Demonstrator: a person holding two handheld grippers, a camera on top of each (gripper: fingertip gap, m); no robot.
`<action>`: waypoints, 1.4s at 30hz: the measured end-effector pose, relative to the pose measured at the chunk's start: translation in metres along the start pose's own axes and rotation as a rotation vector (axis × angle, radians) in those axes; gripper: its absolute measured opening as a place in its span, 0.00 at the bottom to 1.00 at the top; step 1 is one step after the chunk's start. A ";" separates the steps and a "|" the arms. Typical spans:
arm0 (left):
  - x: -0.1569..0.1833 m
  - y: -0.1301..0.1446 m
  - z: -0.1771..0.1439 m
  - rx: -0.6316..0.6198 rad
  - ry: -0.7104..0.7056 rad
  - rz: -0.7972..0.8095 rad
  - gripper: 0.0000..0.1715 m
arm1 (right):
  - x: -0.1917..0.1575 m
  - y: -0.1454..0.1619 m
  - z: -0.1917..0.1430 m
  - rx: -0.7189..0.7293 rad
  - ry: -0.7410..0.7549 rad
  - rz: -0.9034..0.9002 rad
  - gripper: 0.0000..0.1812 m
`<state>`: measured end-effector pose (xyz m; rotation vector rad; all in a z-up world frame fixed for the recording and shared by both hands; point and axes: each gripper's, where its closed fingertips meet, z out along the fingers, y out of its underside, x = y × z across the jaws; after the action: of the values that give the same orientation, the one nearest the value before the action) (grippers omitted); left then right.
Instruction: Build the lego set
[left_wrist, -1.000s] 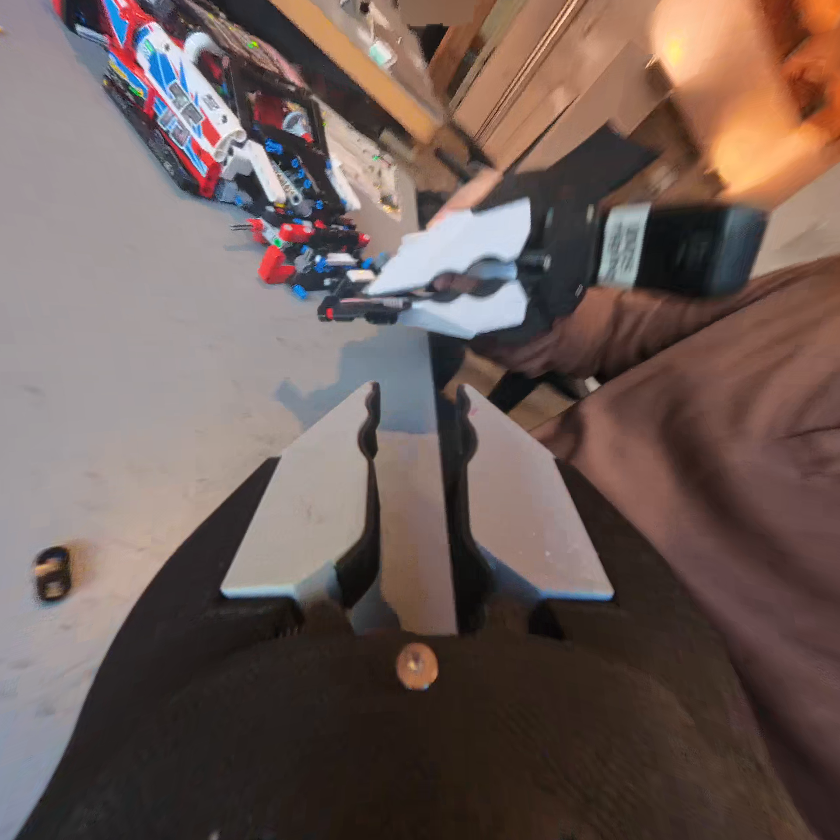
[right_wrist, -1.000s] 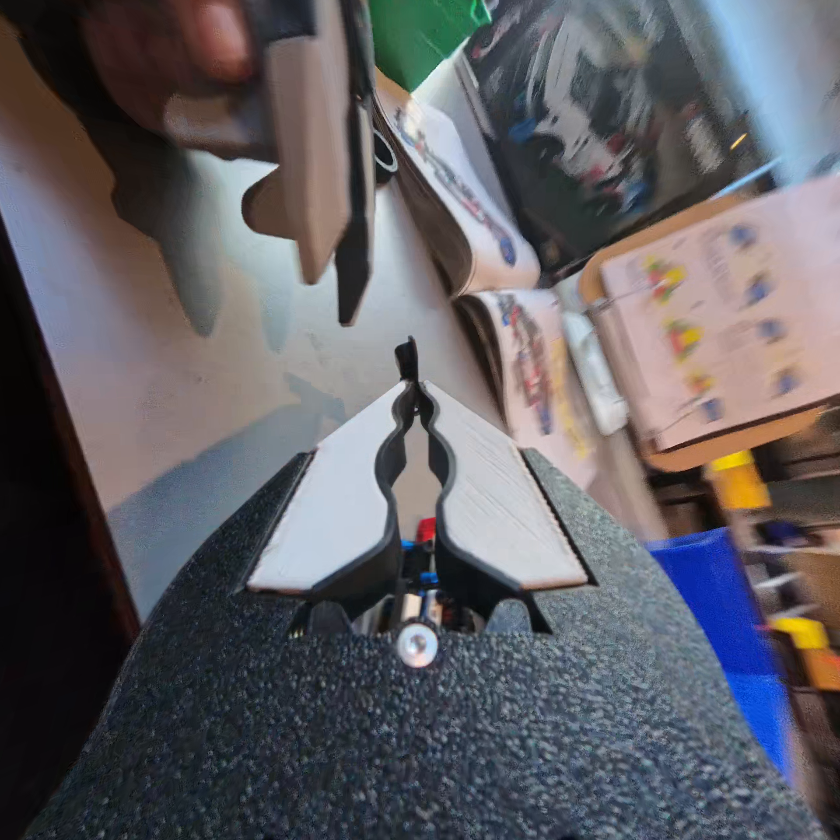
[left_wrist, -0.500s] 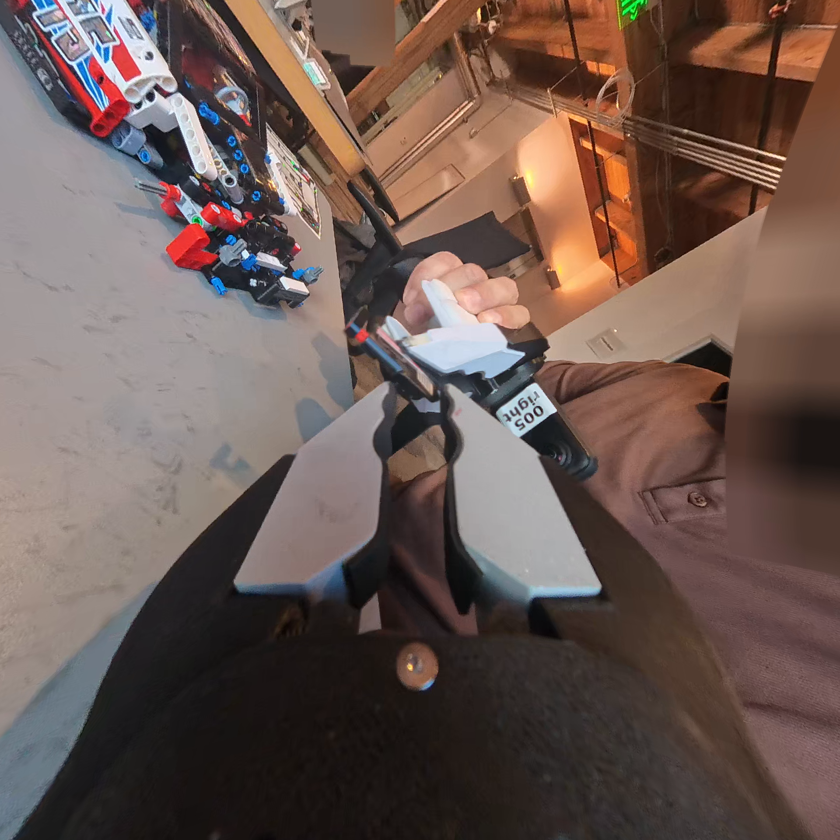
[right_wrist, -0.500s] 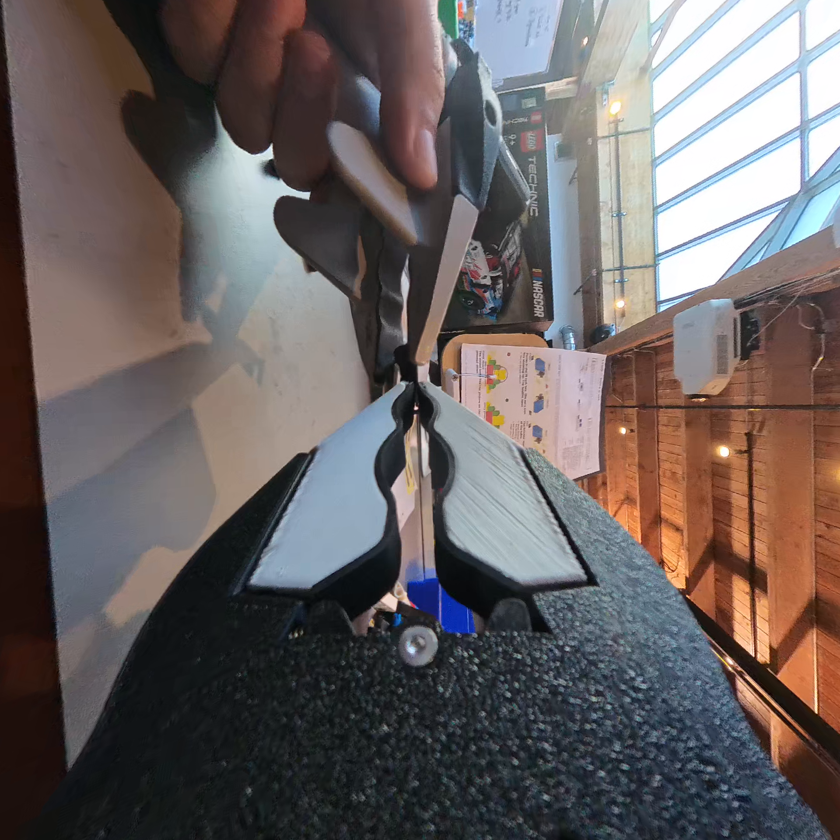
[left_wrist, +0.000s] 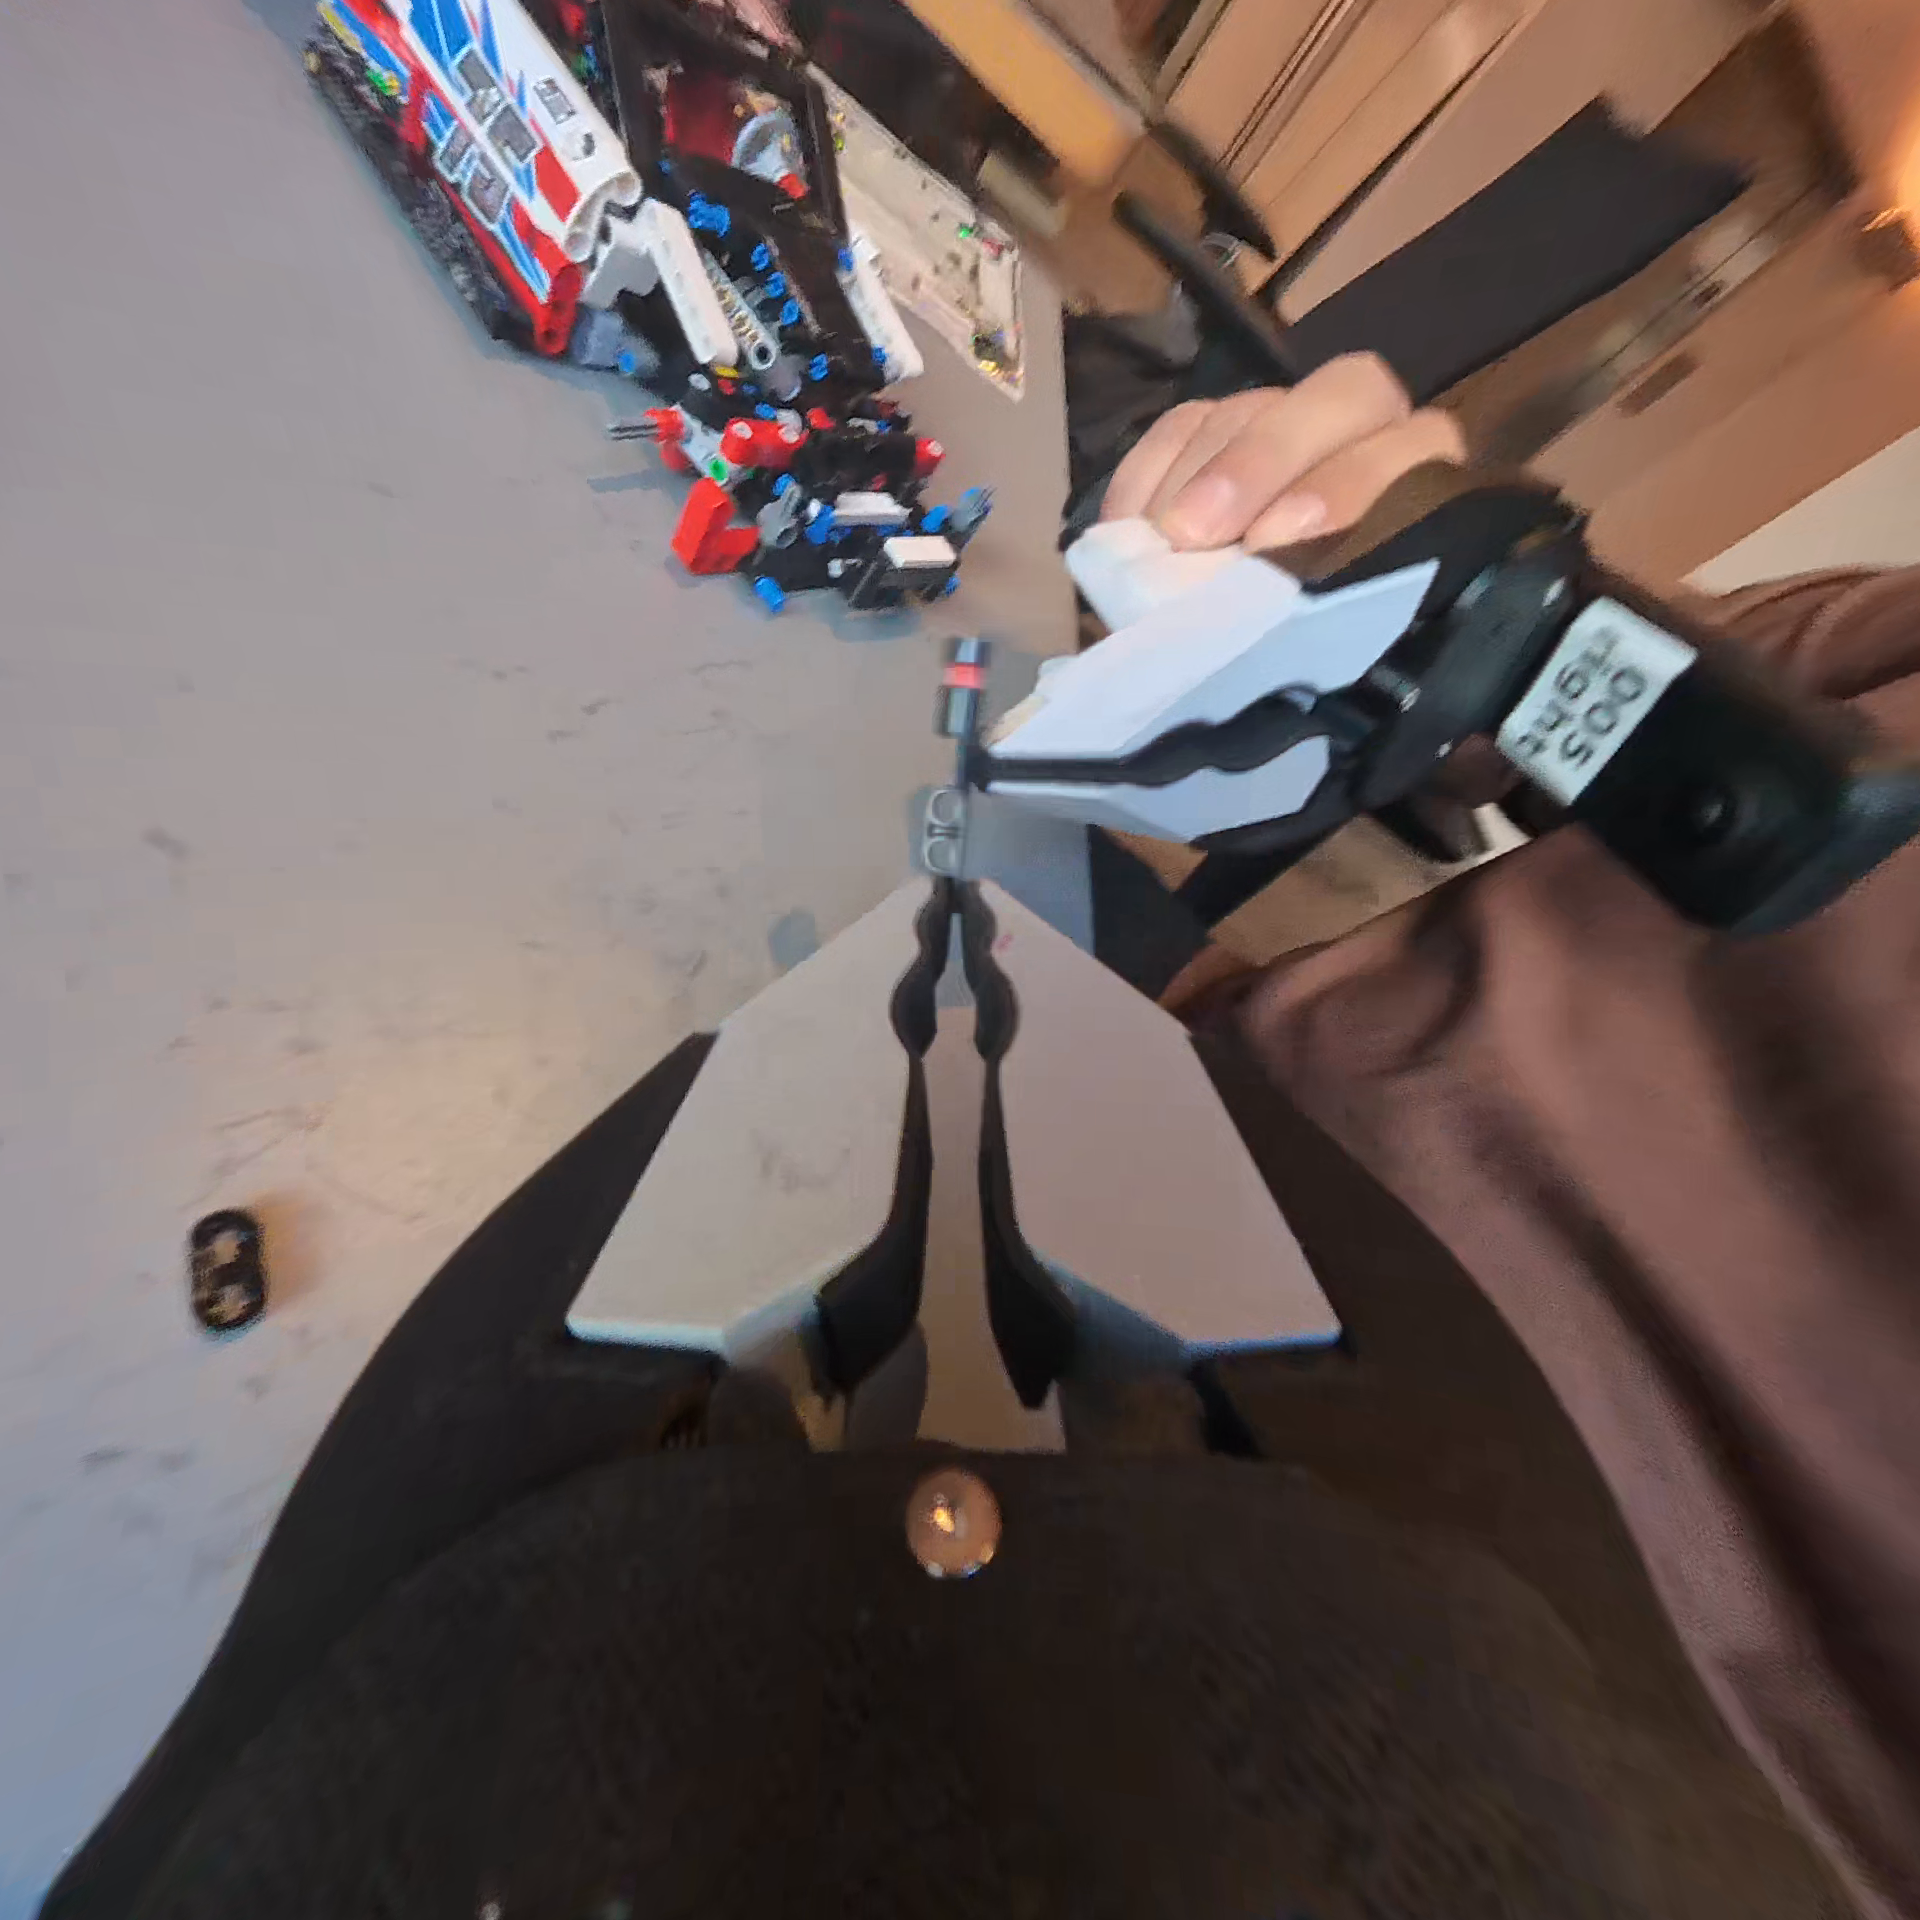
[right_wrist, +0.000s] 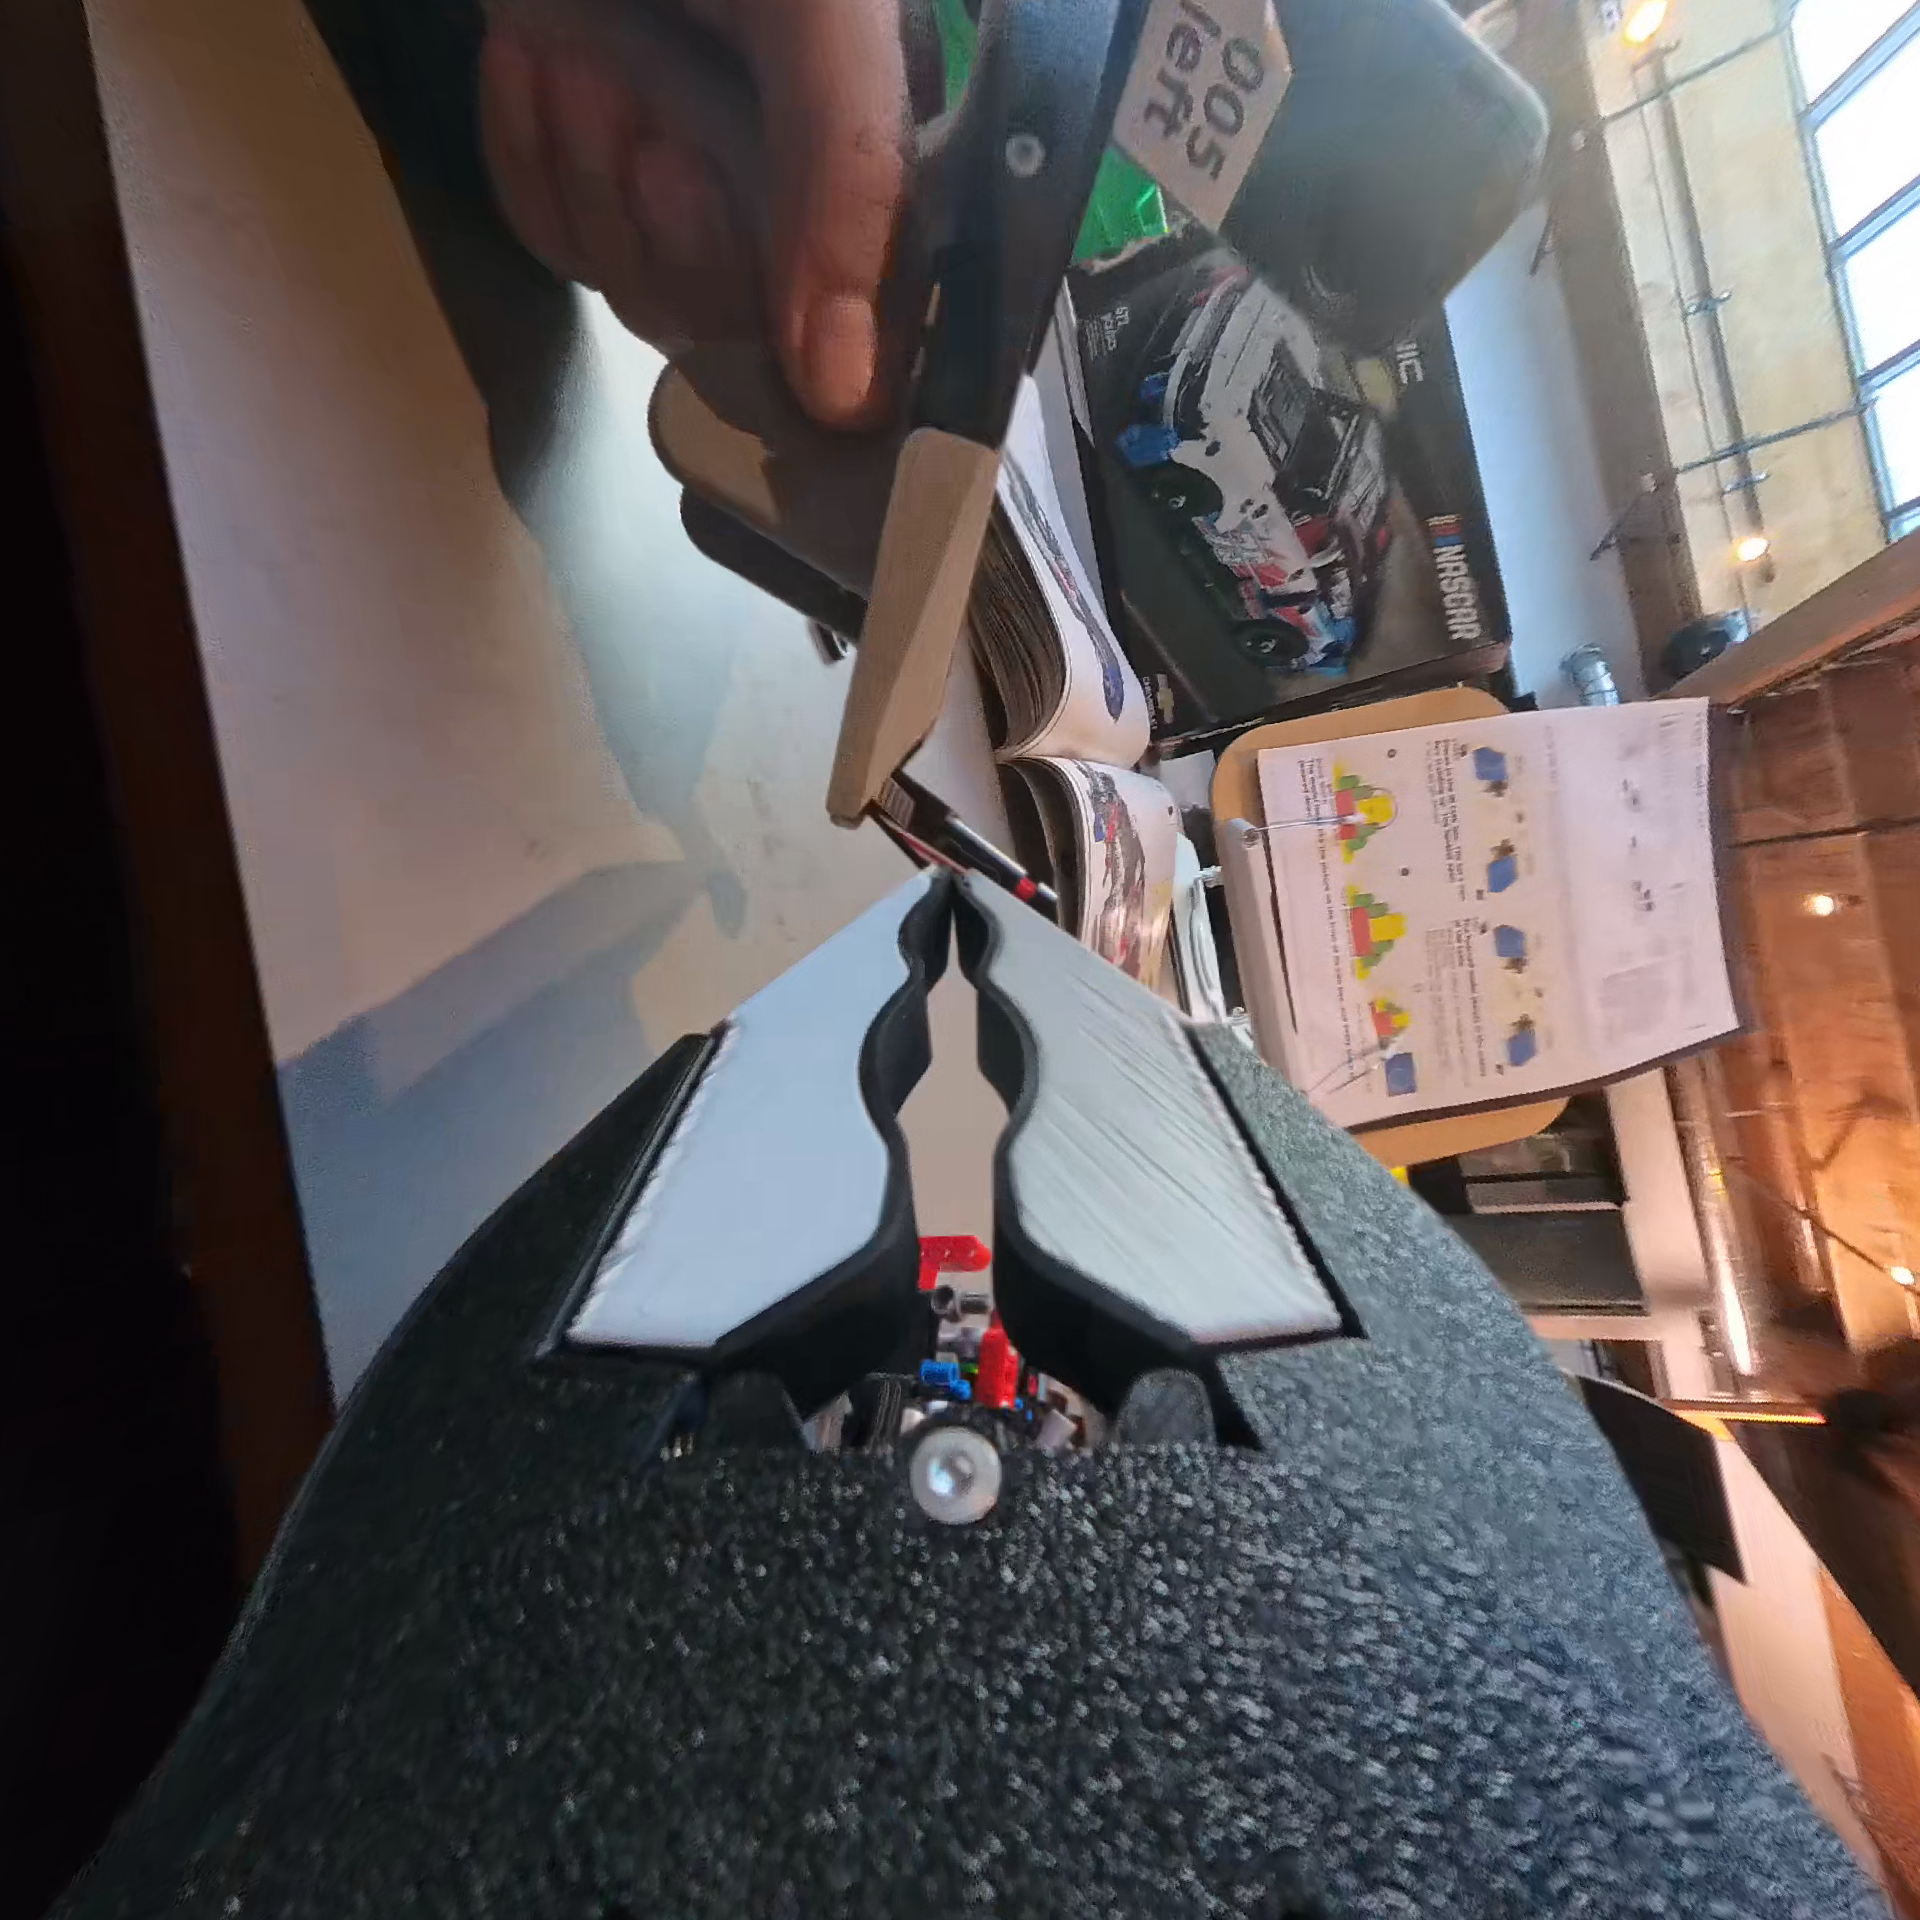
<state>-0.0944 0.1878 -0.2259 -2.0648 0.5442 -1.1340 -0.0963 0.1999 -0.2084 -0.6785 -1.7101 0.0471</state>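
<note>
A thin black axle (left_wrist: 962, 727) with a red bush (left_wrist: 964, 675) hangs above the grey table (left_wrist: 312, 831) between both grippers. A small grey connector (left_wrist: 943, 831) sits on its near end. My left gripper (left_wrist: 951, 896) is shut, its tips on the grey connector. My right gripper (left_wrist: 987, 774) comes in from the right and is shut on the axle. In the right wrist view my right gripper (right_wrist: 951, 883) pinches the axle (right_wrist: 977, 854), and the left gripper (right_wrist: 862, 805) meets it from above. The partly built red, white and blue car (left_wrist: 499, 177) lies at the far left.
A pile of loose red, black and blue parts (left_wrist: 821, 520) lies beside the car. A small black link (left_wrist: 223, 1268) lies alone on the near left. An open instruction booklet (right_wrist: 1060, 623), the set's box (right_wrist: 1278, 499) and a clipboard sheet (right_wrist: 1486, 904) stand behind. Both grippers' tips are close together, under 4 cm apart.
My left gripper was open and has closed on the grey connector. The right gripper, holding the axle throughout, has come across to meet the left tips.
</note>
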 end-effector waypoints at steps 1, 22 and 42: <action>-0.001 0.001 -0.002 -0.008 -0.011 0.022 0.00 | 0.000 0.000 0.000 0.000 -0.006 0.019 0.00; 0.004 0.029 -0.011 -0.168 -0.099 0.412 0.00 | -0.014 -0.012 -0.009 0.190 -0.604 1.040 0.08; 0.004 0.025 -0.004 -0.152 -0.122 0.407 0.10 | -0.029 -0.019 -0.013 0.160 -0.646 0.942 0.04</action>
<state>-0.0961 0.1671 -0.2408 -2.0096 0.9625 -0.7436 -0.0901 0.1663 -0.2236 -1.3918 -1.7901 1.1510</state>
